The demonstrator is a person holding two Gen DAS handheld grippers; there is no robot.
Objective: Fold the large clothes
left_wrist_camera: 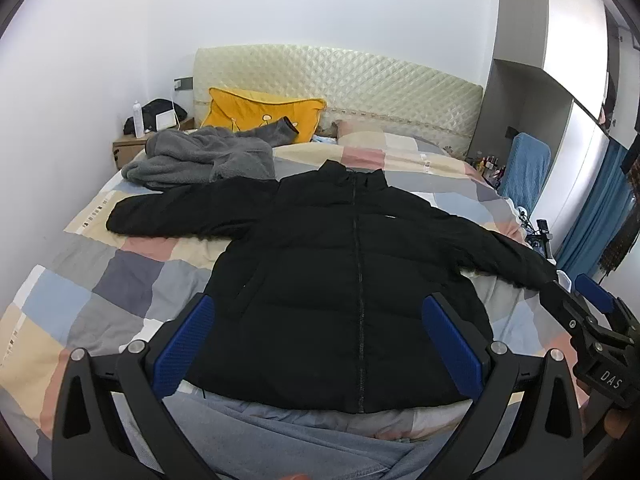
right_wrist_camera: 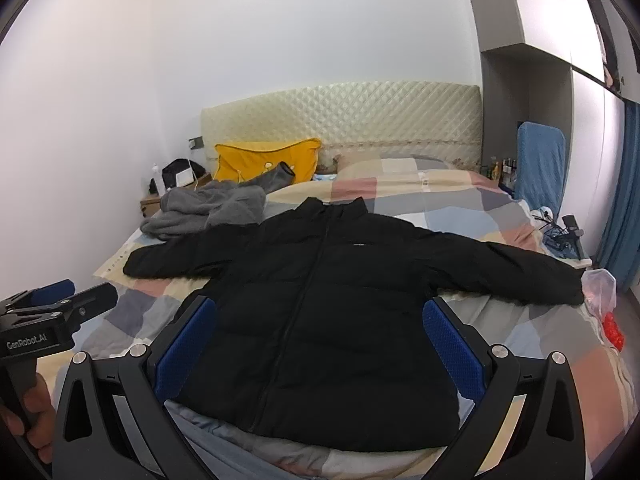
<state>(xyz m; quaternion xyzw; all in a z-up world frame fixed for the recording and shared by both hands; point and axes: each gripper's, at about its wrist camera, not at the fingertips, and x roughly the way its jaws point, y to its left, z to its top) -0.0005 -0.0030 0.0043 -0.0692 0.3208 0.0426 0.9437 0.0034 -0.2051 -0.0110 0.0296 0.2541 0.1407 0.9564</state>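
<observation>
1. Bedside table, far left: it carried a white bottle and a black bag against the wall.
2. Grey fleece garment, far left on the bed: it lay crumpled, one sleeve reaching toward the yellow pillow that leaned on the quilted headboard.
3. Left gripper, near, at the bed's foot: its blue-padded fingers stood spread wide and held nothing; seen from the left wrist view, they framed the lower body of the jacket. In the right wrist view the same gripper appeared at the left edge, above the quilt and apart from the jacket.
4. Black puffer jacket, centre: it lay flat and face up on the checked quilt, zip closed, collar toward the headboard, hem at the near edge, both sleeves stretched outward. The left sleeve end lay just beside the grey fleece garment.
5. Right gripper, near right: its fingers were likewise spread apart and empty. In the left wrist view it sat at the right edge close to the right sleeve cuff; contact could not be judged.
6. Clear plastic bag, right: it lay just beyond the right cuff, with red items nearer.
7. Blue-covered chair, far right: it stood beside the bed.
</observation>
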